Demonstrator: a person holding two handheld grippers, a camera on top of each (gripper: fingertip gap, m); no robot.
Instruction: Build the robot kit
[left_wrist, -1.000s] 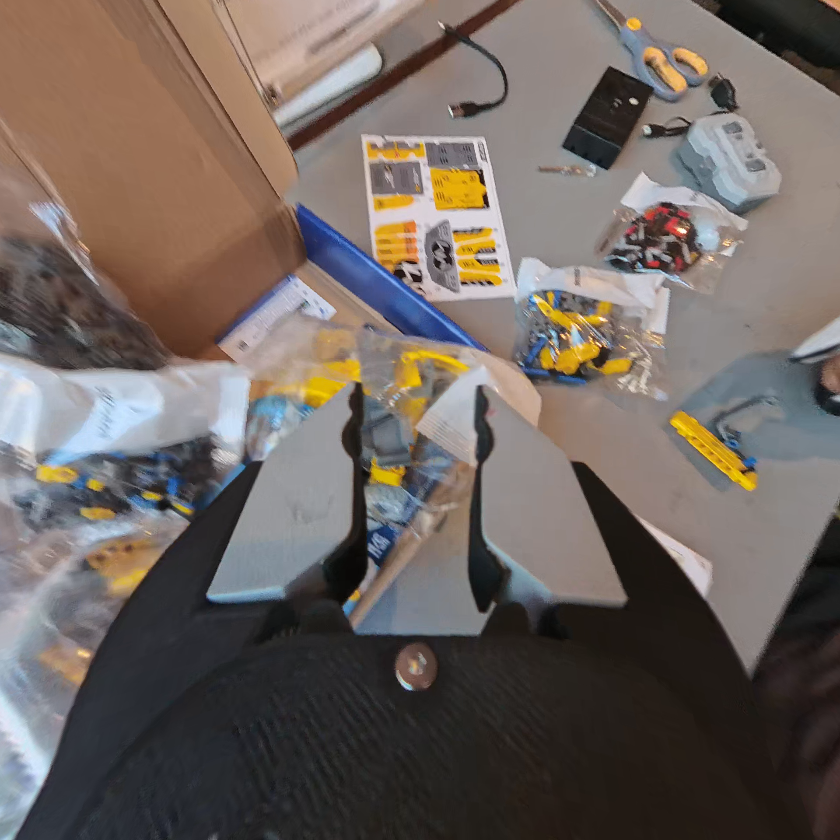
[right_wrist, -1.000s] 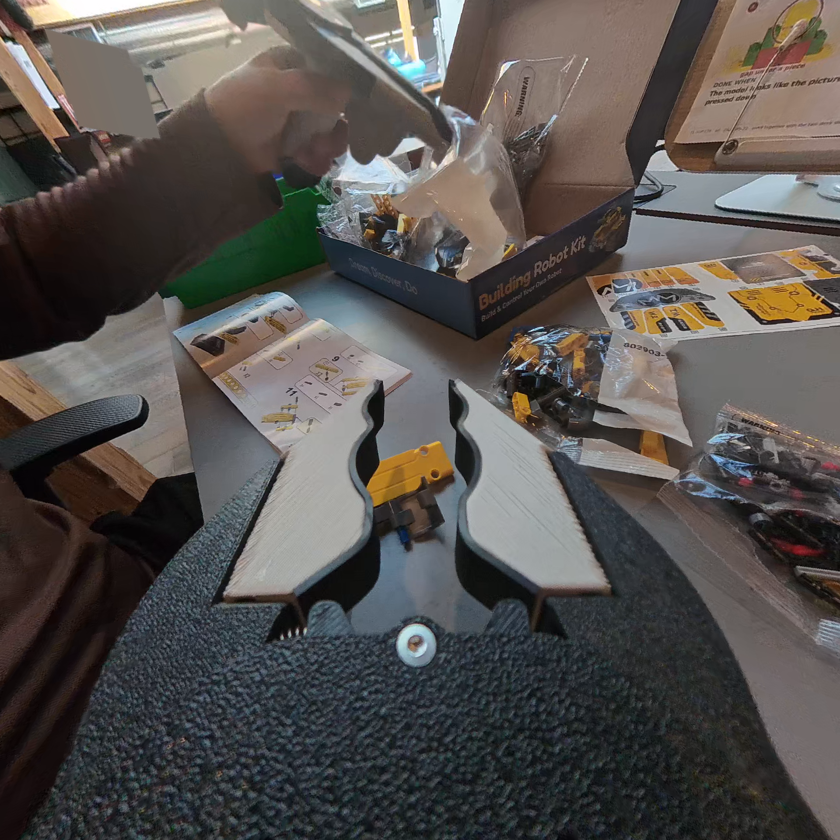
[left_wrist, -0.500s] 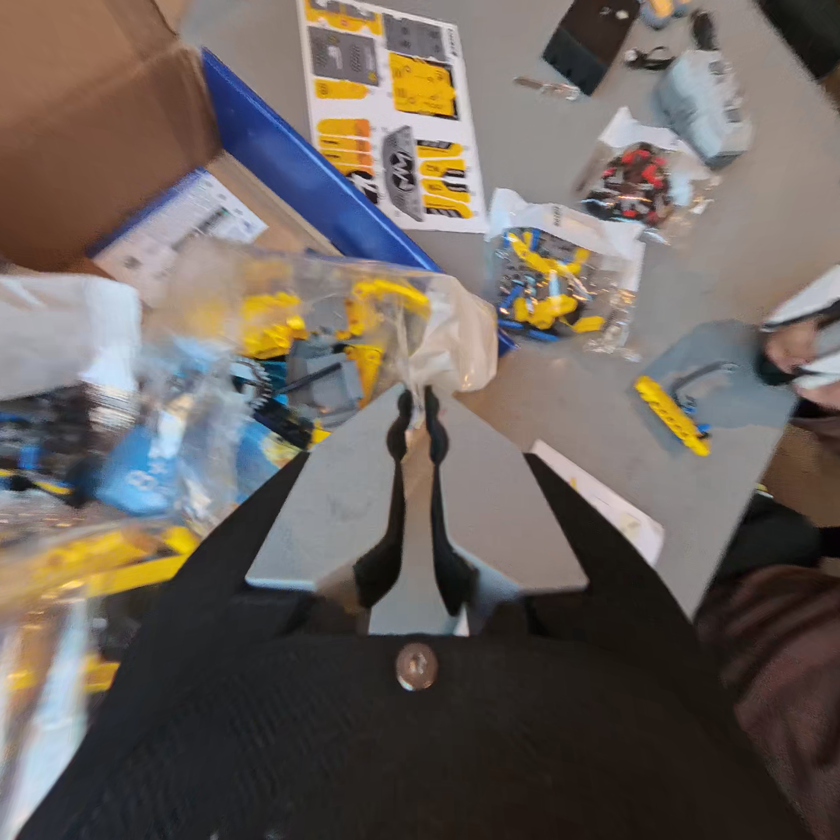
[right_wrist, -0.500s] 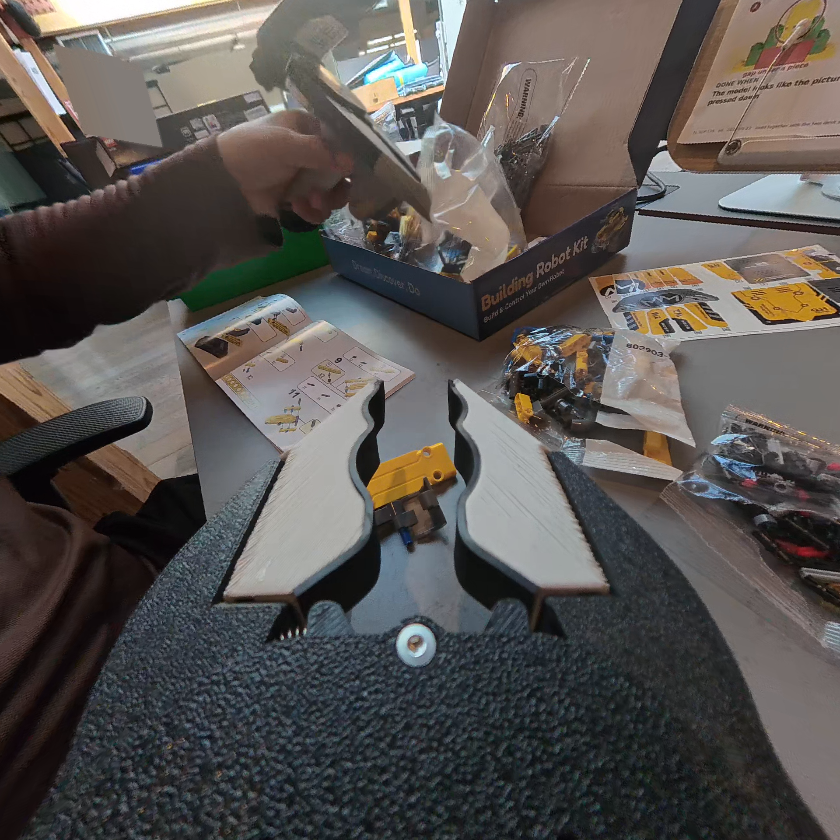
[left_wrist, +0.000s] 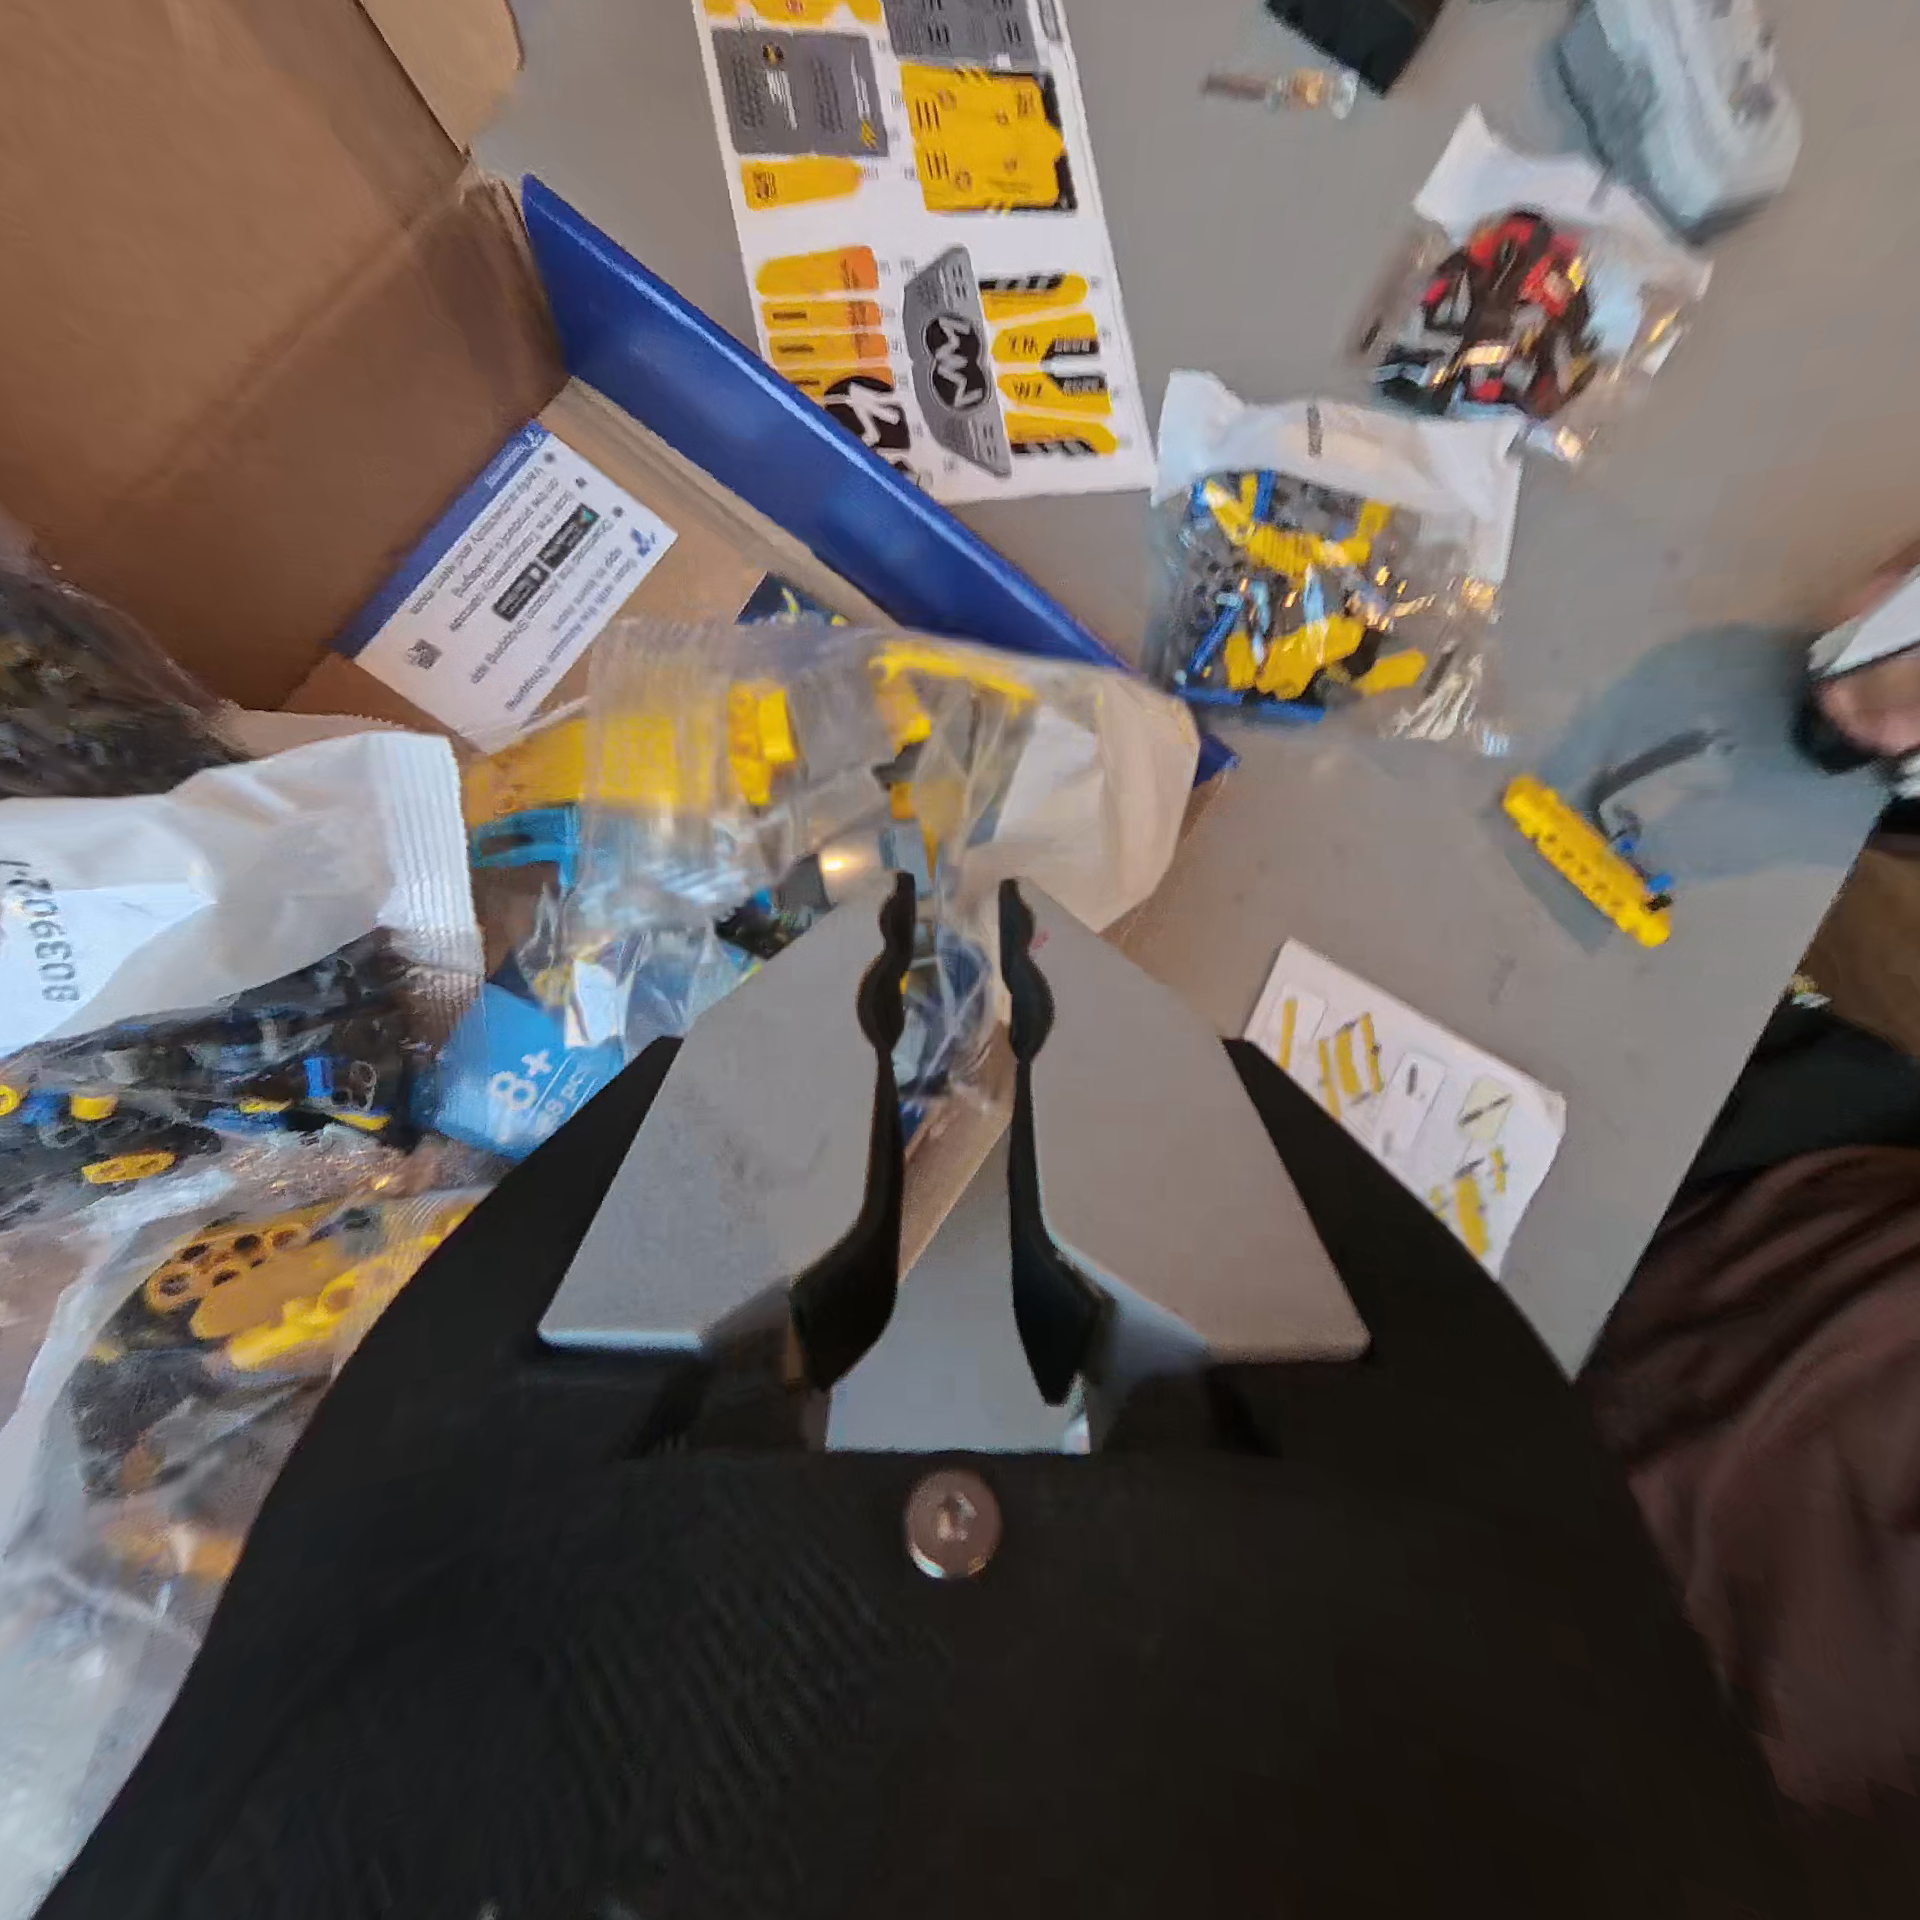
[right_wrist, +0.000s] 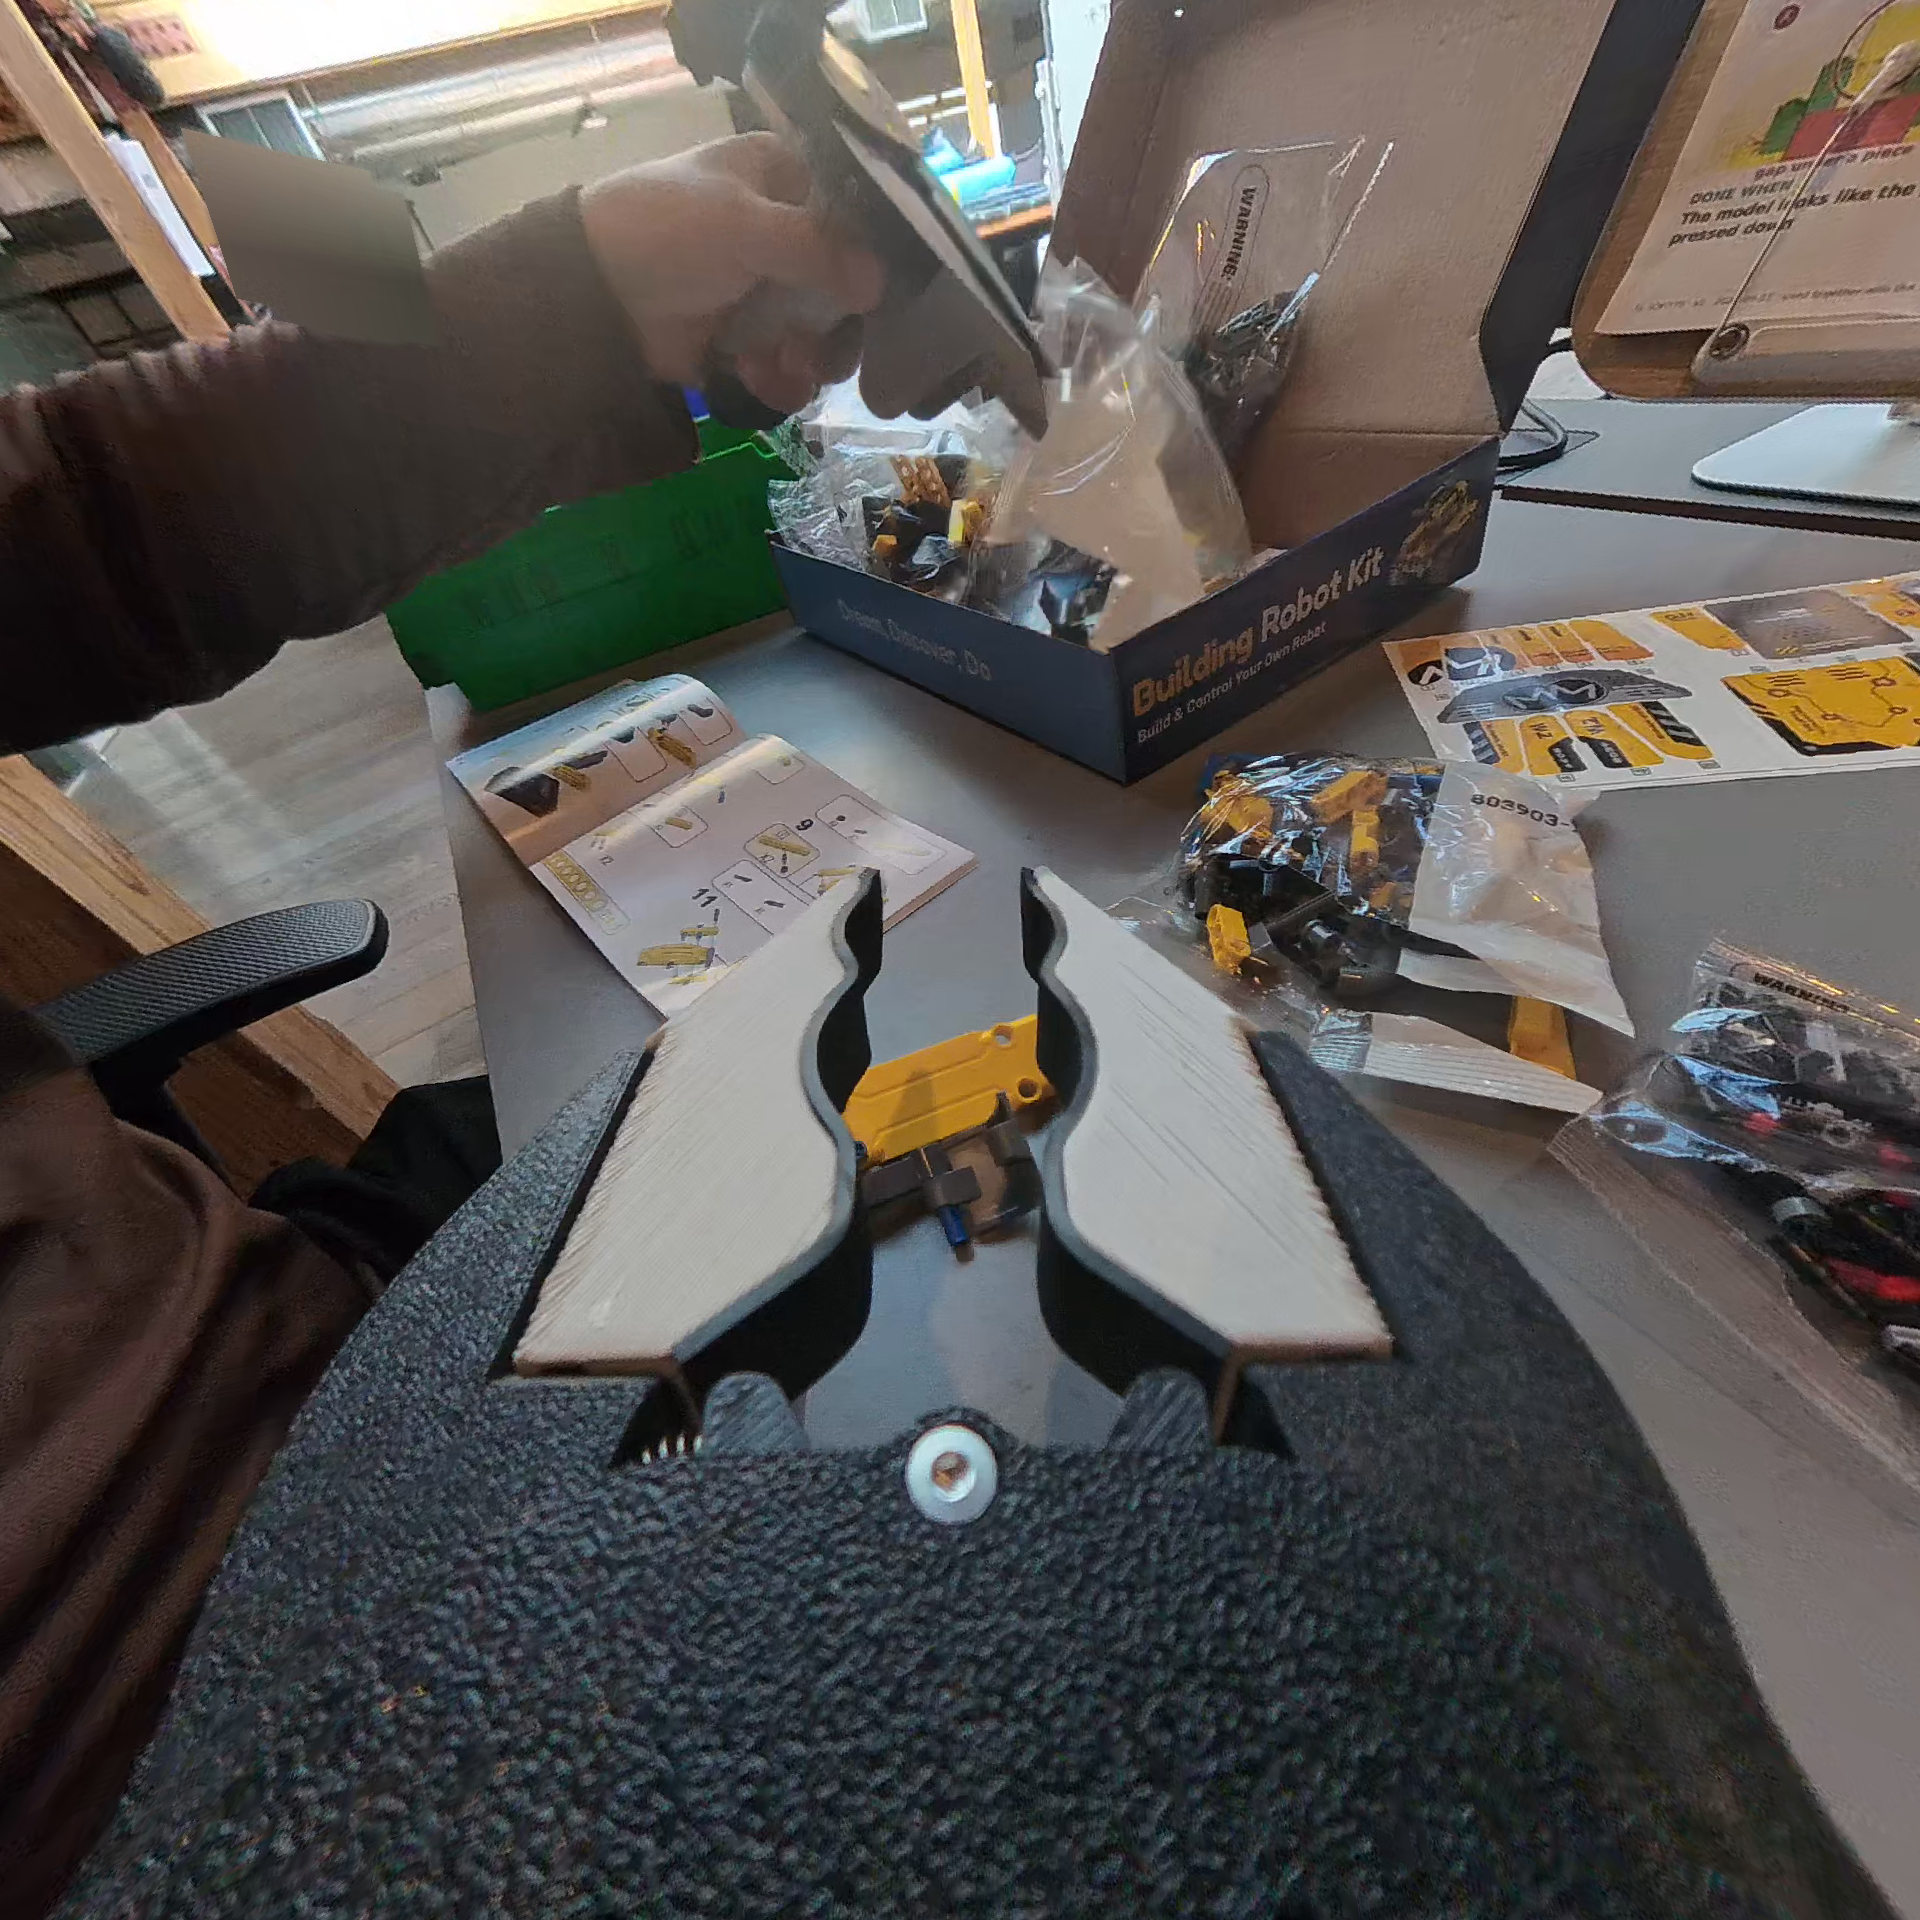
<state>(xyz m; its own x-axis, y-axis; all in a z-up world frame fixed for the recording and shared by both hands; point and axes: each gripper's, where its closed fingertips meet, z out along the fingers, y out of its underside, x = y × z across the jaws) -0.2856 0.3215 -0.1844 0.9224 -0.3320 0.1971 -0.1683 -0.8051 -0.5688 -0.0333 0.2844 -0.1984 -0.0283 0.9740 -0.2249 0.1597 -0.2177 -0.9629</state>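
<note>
My left gripper (left_wrist: 951, 894) hangs over the open blue cardboard box (left_wrist: 790, 436). Its fingers stand a little apart, with the film of a clear bag of yellow and grey pieces (left_wrist: 831, 748) between them. The pads do not press on it. The right wrist view shows this gripper (right_wrist: 1029, 395) in a person's hand, its tip against the same bag (right_wrist: 1122, 468). My right gripper (right_wrist: 951, 894) is open and empty, low over the grey table. A yellow beam with a grey part (right_wrist: 935, 1081) lies on the table below its fingers. In the left wrist view the beam (left_wrist: 1584, 857) lies apart from that gripper.
More bags of pieces (left_wrist: 208, 935) fill the box. On the table lie a sticker sheet (left_wrist: 935, 260), a bag of yellow and blue pieces (left_wrist: 1309, 582), a bag of red and black pieces (left_wrist: 1496, 312) and an open booklet (right_wrist: 707, 831). A green bin (right_wrist: 582, 582) stands behind; a chair armrest (right_wrist: 208, 977) is at left. Tip to tip, the grippers are about 25 cm apart.
My left gripper's wide-open fingers came together on the clear bag's film half a second ago and have now parted a little. It has shifted over the box. My right gripper has stayed still.
</note>
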